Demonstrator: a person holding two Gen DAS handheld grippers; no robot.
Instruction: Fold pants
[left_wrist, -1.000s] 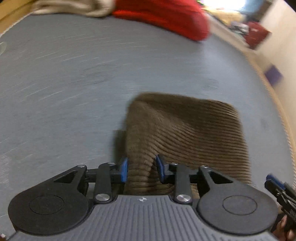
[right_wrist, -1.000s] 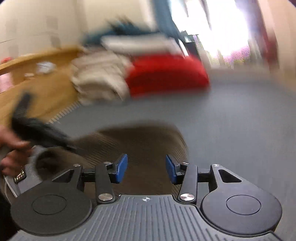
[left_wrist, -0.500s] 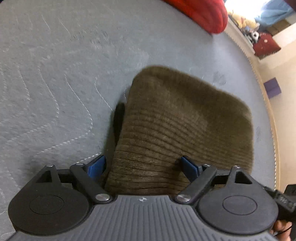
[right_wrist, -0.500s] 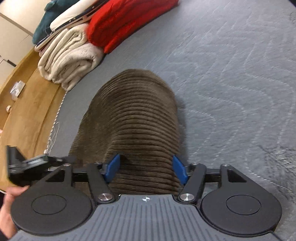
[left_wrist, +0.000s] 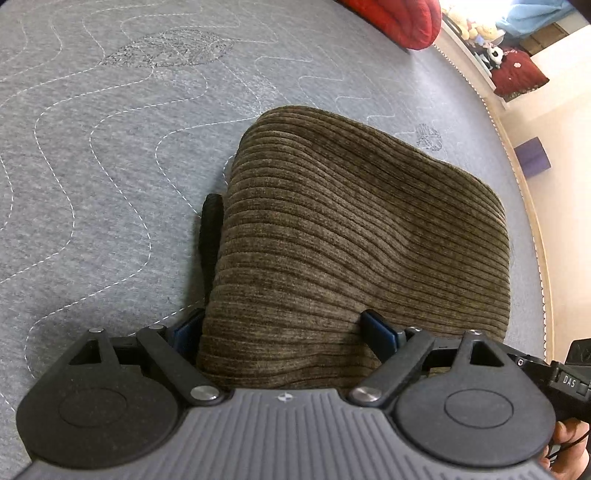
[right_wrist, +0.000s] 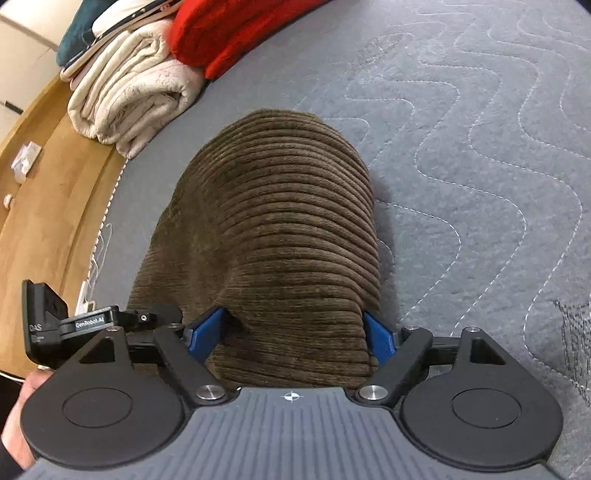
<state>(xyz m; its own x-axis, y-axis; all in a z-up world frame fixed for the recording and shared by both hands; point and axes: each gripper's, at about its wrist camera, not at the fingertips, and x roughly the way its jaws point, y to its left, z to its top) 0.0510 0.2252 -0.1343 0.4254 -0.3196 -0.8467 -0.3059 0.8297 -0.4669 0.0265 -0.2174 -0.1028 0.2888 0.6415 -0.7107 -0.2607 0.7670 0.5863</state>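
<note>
The brown corduroy pants (left_wrist: 362, 229) lie folded into a thick rectangle on the grey quilted mattress (left_wrist: 110, 147). My left gripper (left_wrist: 284, 328) stands wide open over the near left corner, its blue pads apart from the cloth, which bulges up between them. A dark strip (left_wrist: 210, 229) sticks out from under the fold's left edge. In the right wrist view the pants (right_wrist: 280, 221) run away from me. My right gripper (right_wrist: 291, 328) is over the near right corner, its jaws opening with the folded edge loose between them.
A red blanket (right_wrist: 236, 29) and a folded cream blanket (right_wrist: 133, 88) are stacked at the mattress's far edge. A wooden surround (right_wrist: 48, 177) runs along the left. The mattress (right_wrist: 480, 147) stretches bare to the right. A hand (right_wrist: 26, 398) holds the other gripper's body (right_wrist: 48, 321).
Both grippers spread their jaws wide and let go of the cloth. Both sank closer to the mattress, and the pants settled into a folded stack.
</note>
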